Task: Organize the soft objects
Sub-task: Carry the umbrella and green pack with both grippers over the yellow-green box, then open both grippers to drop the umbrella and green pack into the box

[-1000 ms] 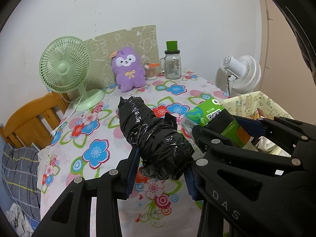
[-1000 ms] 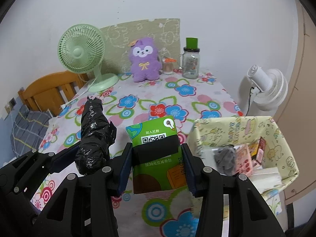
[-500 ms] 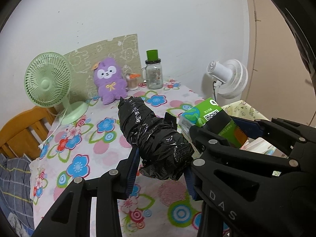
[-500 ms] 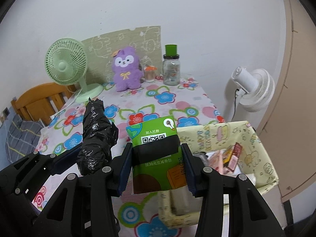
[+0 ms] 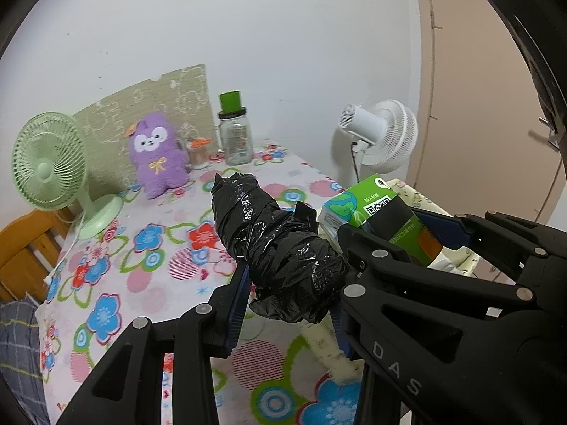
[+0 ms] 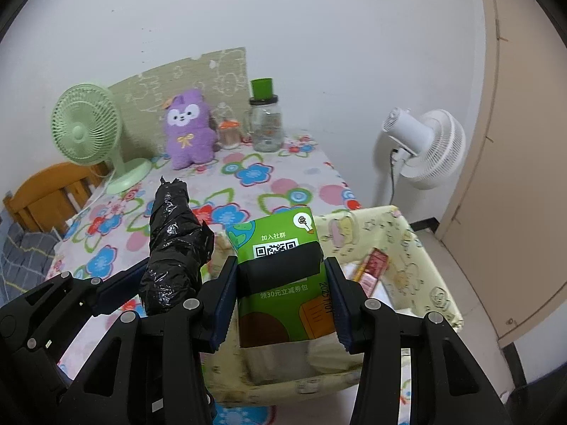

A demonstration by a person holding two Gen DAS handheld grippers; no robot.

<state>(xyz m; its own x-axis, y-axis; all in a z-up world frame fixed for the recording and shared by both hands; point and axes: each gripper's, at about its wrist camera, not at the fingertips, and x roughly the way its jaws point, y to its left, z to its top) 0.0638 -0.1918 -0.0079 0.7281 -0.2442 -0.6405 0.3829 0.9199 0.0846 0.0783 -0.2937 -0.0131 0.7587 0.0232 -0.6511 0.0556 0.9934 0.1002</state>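
My left gripper is shut on a roll of black plastic bags and holds it above the flowered table. The roll also shows in the right wrist view. My right gripper is shut on a green tissue pack with a QR code and holds it over the near left part of a yellow fabric basket. The pack also shows in the left wrist view. The basket holds several packets. A purple plush toy stands at the table's far side.
A green desk fan stands at the table's back left, a glass jar with a green lid and a small orange-lidded jar at the back. A white floor fan stands right of the table. A wooden chair is at left.
Both grippers have moved right and up with their loads. The green pack is now over the yellow basket, which has come closer under it.
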